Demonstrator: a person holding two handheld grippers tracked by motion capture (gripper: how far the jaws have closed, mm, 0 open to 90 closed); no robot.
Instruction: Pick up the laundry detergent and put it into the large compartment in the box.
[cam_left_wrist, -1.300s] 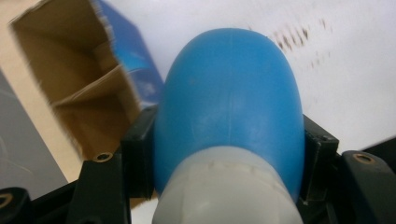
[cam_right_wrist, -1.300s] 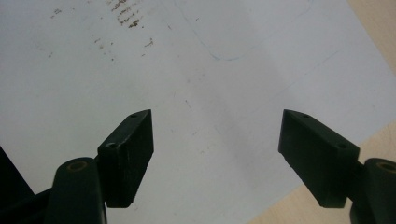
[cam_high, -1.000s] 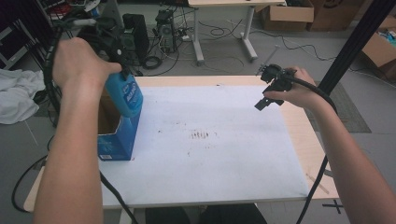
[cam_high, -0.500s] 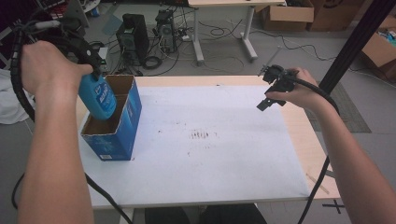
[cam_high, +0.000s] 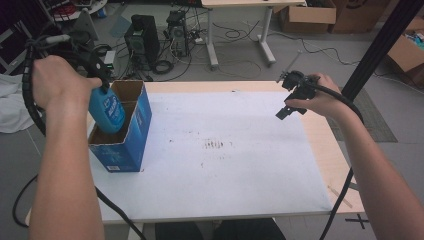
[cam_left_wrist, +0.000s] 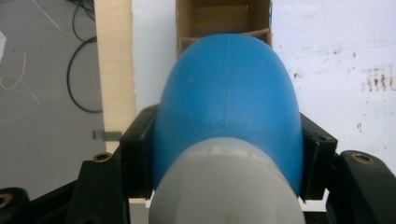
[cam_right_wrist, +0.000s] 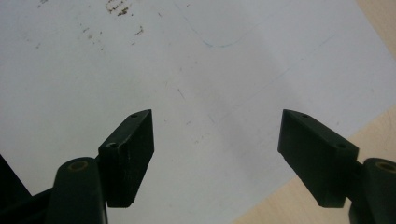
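Observation:
My left gripper (cam_high: 101, 88) is shut on a blue bottle (cam_high: 107, 113) with a grey cap, just below the cap. The bottle's lower end dips into the near compartment of an open blue cardboard box (cam_high: 128, 146) at the table's left edge. In the left gripper view the black pads (cam_left_wrist: 137, 158) press both sides of the bottle (cam_left_wrist: 229, 98), and the box's brown inside (cam_left_wrist: 224, 16) lies beyond it. My right gripper (cam_high: 288, 98) hovers over the far right of the white table sheet (cam_high: 225, 165). Its jaws (cam_right_wrist: 215, 140) stand wide open with nothing between them.
A bare wooden strip (cam_high: 330, 165) runs along the table's right side. Behind the table are computer towers (cam_high: 145, 42), floor cables, another desk (cam_high: 240, 30) and cardboard boxes (cam_high: 305, 17). A black pole (cam_high: 380, 50) rises at the right.
The left hand has carried the bottle leftward over the box and then down, so its base now sits inside the box. The right hand has stayed put.

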